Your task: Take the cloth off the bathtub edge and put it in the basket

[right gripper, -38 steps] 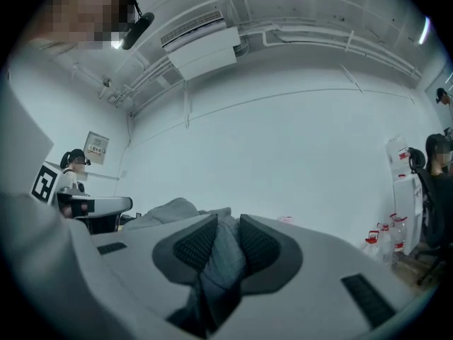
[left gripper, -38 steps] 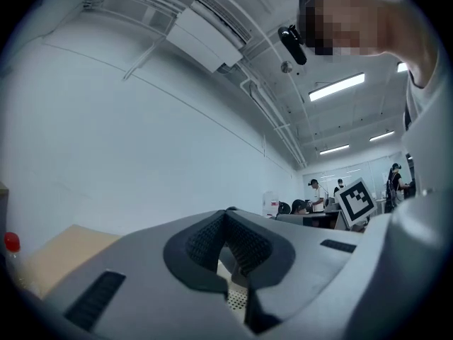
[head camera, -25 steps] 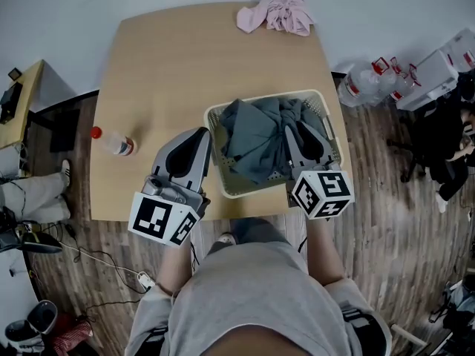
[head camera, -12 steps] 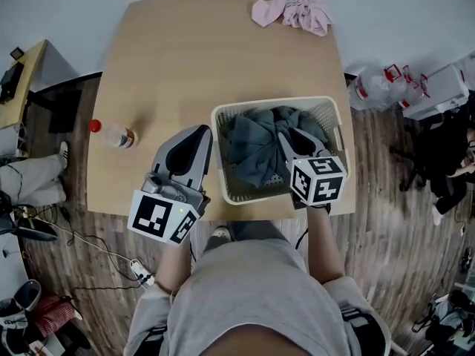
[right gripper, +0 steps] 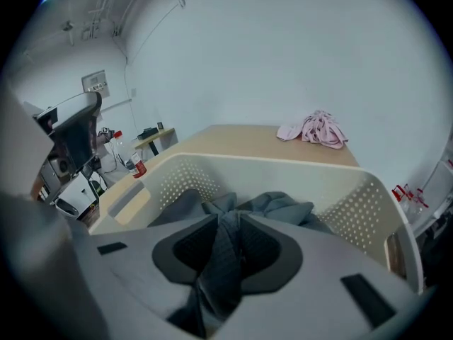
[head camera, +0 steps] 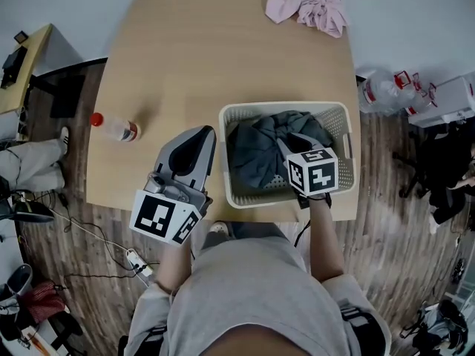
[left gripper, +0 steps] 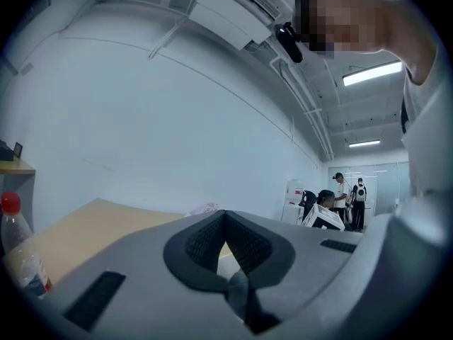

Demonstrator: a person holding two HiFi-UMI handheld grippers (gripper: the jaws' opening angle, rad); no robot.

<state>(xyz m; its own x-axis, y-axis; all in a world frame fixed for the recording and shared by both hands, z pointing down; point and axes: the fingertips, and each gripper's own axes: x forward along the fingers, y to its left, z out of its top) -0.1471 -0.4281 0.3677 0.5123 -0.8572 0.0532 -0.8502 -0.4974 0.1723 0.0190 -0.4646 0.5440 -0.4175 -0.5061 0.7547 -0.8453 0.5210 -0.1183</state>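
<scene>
The grey cloth (head camera: 260,150) is bunched inside the basket (head camera: 241,193), with one fold pinched between the pads of the right claw (right gripper: 228,225). This pinch is shown only in the right gripper view. Since a second earlier the right claw has been lowered deeper into the basket, while the left claw (head camera: 202,133) is held pressed together, empty, just beside it.

Grey cloth (head camera: 260,150) lies bunched inside the cream perforated basket (head camera: 282,107), which stands upright at the table's (head camera: 185,65) near right edge

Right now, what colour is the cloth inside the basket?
The cloth is dark grey, clearest in the head view.
</scene>
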